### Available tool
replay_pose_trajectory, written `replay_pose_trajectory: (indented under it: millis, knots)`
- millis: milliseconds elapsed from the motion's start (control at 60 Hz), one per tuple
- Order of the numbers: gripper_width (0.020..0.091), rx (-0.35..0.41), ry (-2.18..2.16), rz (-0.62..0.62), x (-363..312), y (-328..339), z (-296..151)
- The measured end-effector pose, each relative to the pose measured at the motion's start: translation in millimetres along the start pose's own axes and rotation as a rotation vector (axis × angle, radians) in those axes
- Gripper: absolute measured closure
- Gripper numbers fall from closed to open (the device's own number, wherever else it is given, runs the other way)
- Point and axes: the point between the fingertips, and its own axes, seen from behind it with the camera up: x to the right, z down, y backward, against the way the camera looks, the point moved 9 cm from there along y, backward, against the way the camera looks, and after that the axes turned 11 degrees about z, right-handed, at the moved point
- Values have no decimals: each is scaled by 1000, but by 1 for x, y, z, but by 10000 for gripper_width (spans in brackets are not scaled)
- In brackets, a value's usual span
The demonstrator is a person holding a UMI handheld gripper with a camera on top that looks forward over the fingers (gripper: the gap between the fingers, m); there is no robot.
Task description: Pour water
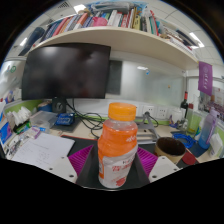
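Your tool [117, 165] has the orange bottle [118, 148] standing upright between its two fingers, and the magenta pads [80, 158] sit close against the bottle's sides, so it looks gripped, though the bottle's lower part hides the contact itself and you cannot see what is beneath it. The bottle has an orange cap [122, 110], a clear body filled with orange liquid and a label wrapped around its middle; the print on the label is too small to read. You are looking past it at a cluttered bench [95, 128] that runs across the scene behind the bottle. On the bench to the left of the bottle lies a spread of white papers [42, 150], and further back on that side stands a dark monitor [67, 70] with its screen off, cables and small items around its foot. To the right of the bottle, near the right finger, you have a dark cup [170, 147] with its open mouth facing up, well apart from the bottle but close to the tool's right side. Beyond the cup sit more small objects in blue and other colours that cannot be told apart. Above the monitor a shelf [110, 38] carries a long row of books [105, 18], and a white wall with a purple poster [205, 77] fills the right side
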Motion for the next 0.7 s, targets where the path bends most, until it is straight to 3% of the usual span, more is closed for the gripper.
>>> replay_pose_trajectory:
  millis: [50, 83, 183, 367, 483, 700]
  knots:
    - [413, 32, -9, 13, 0, -2, 0]
    - [532, 54, -18, 28, 1, -3, -2]
    - [546, 96, -55, 9, 1, -6, 0]
    - [656, 134, -65, -20, 0, -7, 1]
    - [712, 119, -61, -33, -1, -10, 1]
    - [715, 78, -58, -150, -10, -1, -13]
